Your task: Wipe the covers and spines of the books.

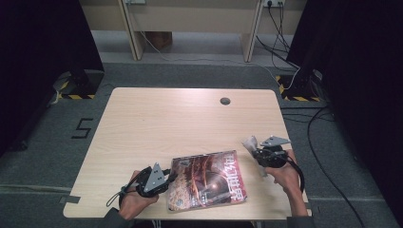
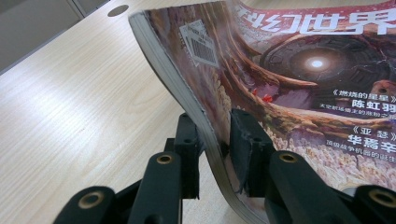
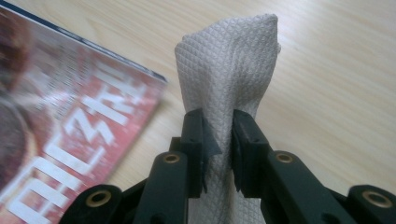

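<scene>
Two tongs we see from above, left gripper (image 1: 167, 176) pinching the magazine (image 1: 209, 180) edge, which its own view confirms, while the right gripper (image 3: 218, 135), clamping a tissue (image 3: 229, 60), has the magazine lying leftward, nearest it

Glossy paper magazine (image 1: 207, 181), embossed white paper towel (image 3: 229, 70), smooth pale wood-grain table (image 1: 166, 123).

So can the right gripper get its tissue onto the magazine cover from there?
Probably yes: the right gripper holds the tissue just beside the magazine, with bare table between.
</scene>
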Available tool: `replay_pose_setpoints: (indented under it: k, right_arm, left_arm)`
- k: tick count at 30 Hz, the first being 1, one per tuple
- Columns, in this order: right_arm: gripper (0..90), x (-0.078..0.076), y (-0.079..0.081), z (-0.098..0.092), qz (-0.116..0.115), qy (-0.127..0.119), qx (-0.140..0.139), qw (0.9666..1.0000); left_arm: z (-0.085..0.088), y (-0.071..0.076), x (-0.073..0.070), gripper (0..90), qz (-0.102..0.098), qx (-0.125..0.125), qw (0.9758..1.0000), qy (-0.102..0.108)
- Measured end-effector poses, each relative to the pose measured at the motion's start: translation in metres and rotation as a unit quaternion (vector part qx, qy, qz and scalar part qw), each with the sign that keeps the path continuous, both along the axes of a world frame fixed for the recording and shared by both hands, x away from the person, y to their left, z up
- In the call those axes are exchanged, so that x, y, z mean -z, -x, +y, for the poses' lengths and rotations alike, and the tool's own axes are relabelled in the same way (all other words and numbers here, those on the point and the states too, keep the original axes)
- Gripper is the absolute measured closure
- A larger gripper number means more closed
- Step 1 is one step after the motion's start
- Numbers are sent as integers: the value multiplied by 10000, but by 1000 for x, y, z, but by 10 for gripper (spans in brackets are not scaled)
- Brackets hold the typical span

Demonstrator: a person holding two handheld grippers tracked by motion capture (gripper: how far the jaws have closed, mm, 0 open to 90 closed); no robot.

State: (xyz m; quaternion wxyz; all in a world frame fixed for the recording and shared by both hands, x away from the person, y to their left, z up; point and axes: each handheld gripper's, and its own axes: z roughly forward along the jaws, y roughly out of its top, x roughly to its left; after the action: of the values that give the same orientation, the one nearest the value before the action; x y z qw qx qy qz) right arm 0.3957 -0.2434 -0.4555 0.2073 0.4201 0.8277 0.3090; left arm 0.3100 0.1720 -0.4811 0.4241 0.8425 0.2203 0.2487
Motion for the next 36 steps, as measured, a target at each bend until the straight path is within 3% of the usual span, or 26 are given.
replay_pose_setpoints:
  k: [6, 14, 16, 19, 23, 29, 33, 36]
  right_arm:
    - [768, 12, 1, -20, 168, 203, 282, 9993]
    - [740, 27, 0, -19, 515, 505, 191, 9972]
    - [711, 29, 0, -20, 600, 437, 174, 9971]
    - [598, 27, -1, -22, 643, 288, 330, 9970]
    - [463, 17, 0, -18, 489, 74, 241, 9985]
    - [369, 8, 2, 3, 212, -29, -105, 9997]
    - [313, 3, 4, 20, 174, -80, -261, 9995]
    - [306, -1, 5, 33, 61, -307, -449, 9985]
  left_arm:
    - [0, 0, 0, 728, 6, -6, 10000, 3]
    - [0, 0, 0, 728, 9, -4, 10000, 7]
    - [0, 0, 0, 727, 7, -1, 10000, 5]
    - [0, 0, 0, 728, 10, -2, 10000, 7]
    - [0, -1, 0, 727, 25, -1, 10000, 2]
    - [0, 0, 0, 727, 11, -1, 10000, 5]
    - [0, -1, 0, 726, 8, -4, 10000, 2]
    - [0, -1, 0, 726, 14, 7, 10000, -2]
